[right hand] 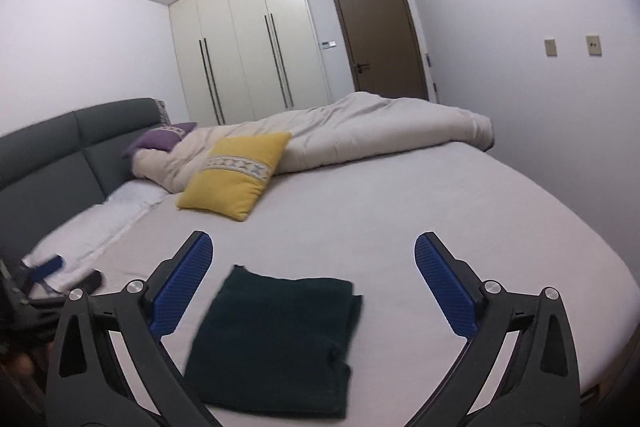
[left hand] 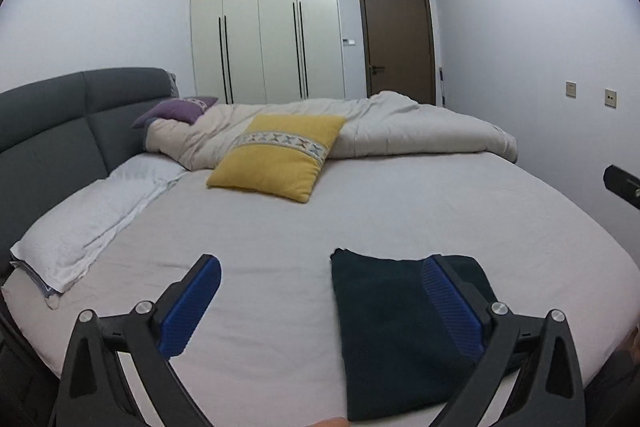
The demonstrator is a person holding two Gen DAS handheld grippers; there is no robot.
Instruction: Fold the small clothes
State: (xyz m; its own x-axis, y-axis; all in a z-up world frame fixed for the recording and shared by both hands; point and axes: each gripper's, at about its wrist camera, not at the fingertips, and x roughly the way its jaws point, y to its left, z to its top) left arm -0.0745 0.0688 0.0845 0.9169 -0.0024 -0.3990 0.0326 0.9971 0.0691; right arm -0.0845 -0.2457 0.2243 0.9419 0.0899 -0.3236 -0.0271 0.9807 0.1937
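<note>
A dark green garment (left hand: 392,339) lies folded into a flat rectangle on the grey bed sheet (left hand: 320,219) near the front edge. My left gripper (left hand: 320,271) is open and empty above the sheet, with the garment under its right finger. In the right wrist view the garment (right hand: 276,339) lies between and below the fingers of my right gripper (right hand: 314,247), which is open and empty above it. The left gripper (right hand: 52,267) shows at the far left of that view.
A yellow cushion (left hand: 276,155) lies mid-bed. A bunched beige duvet (left hand: 360,127) and purple cushion (left hand: 176,111) lie at the far side. A white pillow (left hand: 92,219) sits by the grey headboard (left hand: 60,131). Wardrobes (left hand: 264,27) and a brown door (left hand: 396,39) stand behind.
</note>
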